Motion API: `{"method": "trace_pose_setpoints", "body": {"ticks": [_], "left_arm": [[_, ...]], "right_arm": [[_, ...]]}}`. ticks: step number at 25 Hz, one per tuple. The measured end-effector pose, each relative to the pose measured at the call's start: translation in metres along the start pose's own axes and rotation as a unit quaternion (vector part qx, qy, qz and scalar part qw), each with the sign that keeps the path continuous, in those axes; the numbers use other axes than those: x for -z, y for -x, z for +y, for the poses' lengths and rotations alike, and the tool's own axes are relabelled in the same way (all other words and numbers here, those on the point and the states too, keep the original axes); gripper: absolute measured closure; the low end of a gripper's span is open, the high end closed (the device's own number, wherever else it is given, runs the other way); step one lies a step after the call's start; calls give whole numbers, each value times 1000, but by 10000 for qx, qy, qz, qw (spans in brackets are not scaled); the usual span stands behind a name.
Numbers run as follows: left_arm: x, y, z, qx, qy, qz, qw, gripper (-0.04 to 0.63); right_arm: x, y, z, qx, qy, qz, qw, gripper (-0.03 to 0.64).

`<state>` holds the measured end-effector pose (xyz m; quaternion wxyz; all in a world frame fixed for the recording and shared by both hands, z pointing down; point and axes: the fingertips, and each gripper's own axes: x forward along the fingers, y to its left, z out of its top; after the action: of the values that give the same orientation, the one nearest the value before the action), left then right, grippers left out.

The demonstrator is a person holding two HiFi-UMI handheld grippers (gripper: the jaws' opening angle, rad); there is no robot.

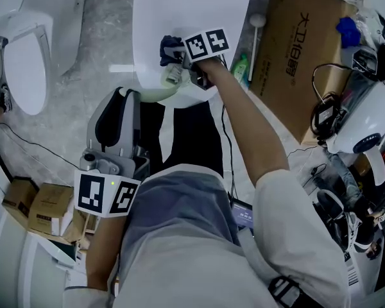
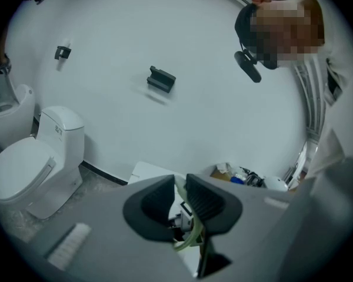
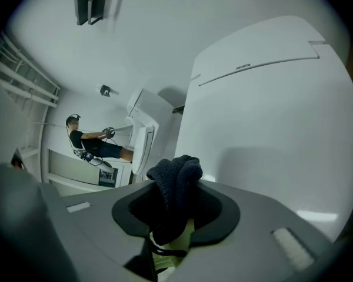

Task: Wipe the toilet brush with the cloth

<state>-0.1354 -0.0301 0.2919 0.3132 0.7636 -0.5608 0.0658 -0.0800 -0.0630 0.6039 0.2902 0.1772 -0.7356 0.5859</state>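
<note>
Cloth [image 1: 169, 47] sits clamped in your right gripper [image 1: 178, 61], the nearer one to the upright brush [image 1: 255, 37] on its right, while your left gripper [image 1: 123, 96] hangs back, closed on nothing.

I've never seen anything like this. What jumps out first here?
A bunched dark blue cloth, clamped in the right gripper, sits in front of a white toilet at top centre. A second white toilet stands at the far left, and a large cardboard box lies at the right.
</note>
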Motion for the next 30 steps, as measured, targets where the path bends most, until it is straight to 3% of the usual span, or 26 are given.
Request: {"method": "trace_pose_setpoints", "body": {"ticks": [7,16,30], "left_arm": [[-1,-3,1,-22,-79,17,10000,595],[0,-6,-1,-7,-98,54,9999,595],[1,-8,-2,-53,-117,63,9999,595]], "right_arm": [[3,12,-26,355,-79,-134,9992,503],[18,25,-49,441,-348,-292,9980,503],[47,41,-79,776,-69,-277,9966,503]]}}
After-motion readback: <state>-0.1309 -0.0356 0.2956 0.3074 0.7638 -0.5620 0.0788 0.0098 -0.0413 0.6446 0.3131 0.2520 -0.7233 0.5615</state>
